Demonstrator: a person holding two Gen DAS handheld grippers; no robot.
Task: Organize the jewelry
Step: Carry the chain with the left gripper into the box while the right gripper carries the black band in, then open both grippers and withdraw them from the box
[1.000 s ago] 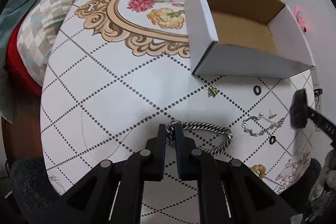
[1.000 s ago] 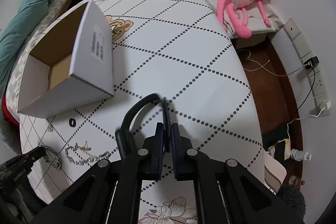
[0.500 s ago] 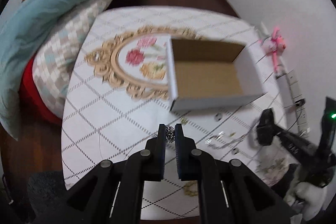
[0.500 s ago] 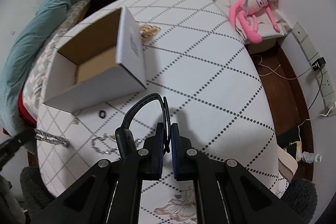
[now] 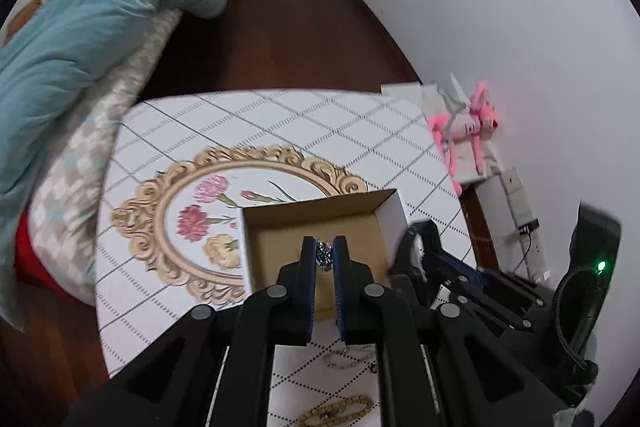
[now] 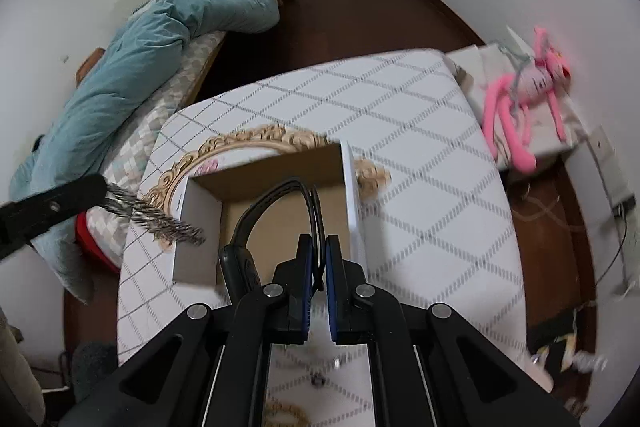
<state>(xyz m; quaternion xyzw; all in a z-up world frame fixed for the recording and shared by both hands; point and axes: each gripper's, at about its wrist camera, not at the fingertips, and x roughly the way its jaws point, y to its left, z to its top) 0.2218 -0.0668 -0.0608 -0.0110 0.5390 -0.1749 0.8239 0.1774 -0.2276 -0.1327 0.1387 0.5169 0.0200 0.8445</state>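
Observation:
My left gripper is shut on a thick silver chain bracelet, held above the open white cardboard box. In the right wrist view the chain hangs from the left gripper beside the box's left wall. My right gripper is shut on a black strap, a watch-like band that arches over the box. A thin silver chain and a gold bracelet lie on the table near me.
The table has a white cloth with dotted diamond lines and a gold floral oval. A bed with a teal duvet stands left. A pink plush toy lies on a low stand to the right. Small jewelry pieces lie near the front edge.
Both grippers have risen and moved over the box. The left one lifted the silver chain off the table; the right one carried the black strap above the box.

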